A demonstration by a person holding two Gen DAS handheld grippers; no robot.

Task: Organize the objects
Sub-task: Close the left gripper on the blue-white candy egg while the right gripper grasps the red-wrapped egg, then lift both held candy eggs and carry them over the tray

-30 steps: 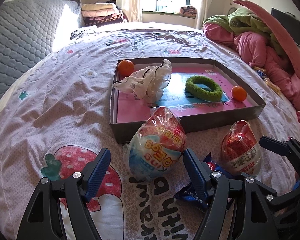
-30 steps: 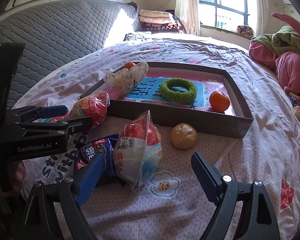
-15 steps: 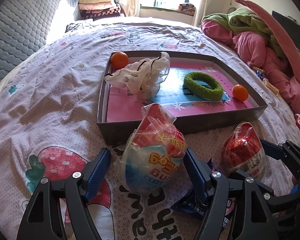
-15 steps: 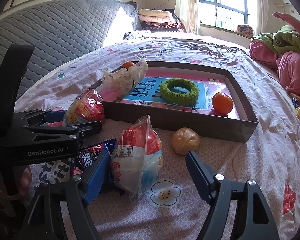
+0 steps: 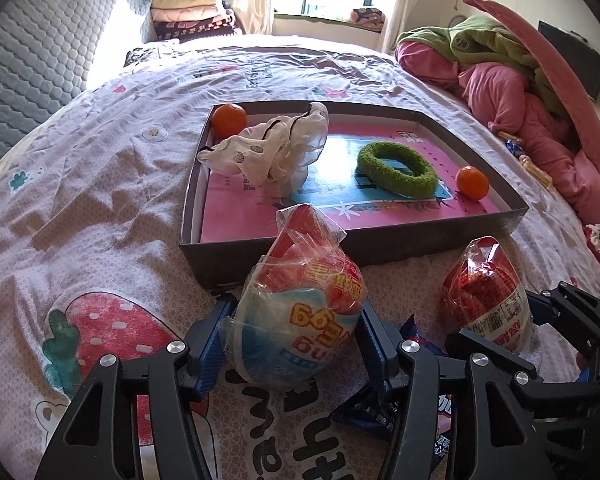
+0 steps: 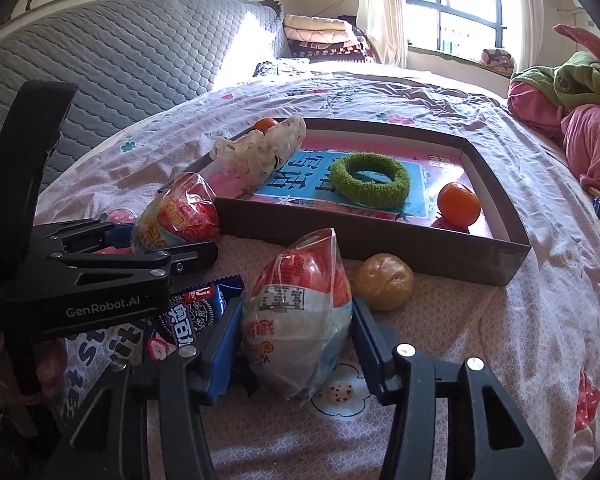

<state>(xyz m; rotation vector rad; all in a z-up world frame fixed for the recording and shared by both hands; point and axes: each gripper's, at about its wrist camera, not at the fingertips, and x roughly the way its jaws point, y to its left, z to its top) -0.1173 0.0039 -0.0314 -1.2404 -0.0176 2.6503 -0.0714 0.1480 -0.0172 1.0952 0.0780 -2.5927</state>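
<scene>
In the box (image 5: 512,216) lie two oranges (image 5: 229,119), a green ring (image 5: 396,168) and a cloth (image 5: 272,152); left gripper (image 5: 296,344) and right gripper (image 6: 296,332) have just been closing, pads now touching a wrapped egg (image 5: 300,320) each on the bed beside it; biscuits (image 6: 188,320) and ball (image 6: 386,280) remain outside.

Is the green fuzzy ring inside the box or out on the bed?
Inside. The green ring lies flat on the pink floor of the box, between the white cloth and an orange.

"GenRobot.AI" stands in pale letters on the side of the left gripper (image 6: 172,248), at the left of the right wrist view. The near wrapped egg toy (image 5: 300,320) carries upside-down yellow letters reading "egg". Chinese characters mark the blue cookie packet (image 6: 188,316) and the box (image 6: 500,256) floor, too unclear to read.
</scene>
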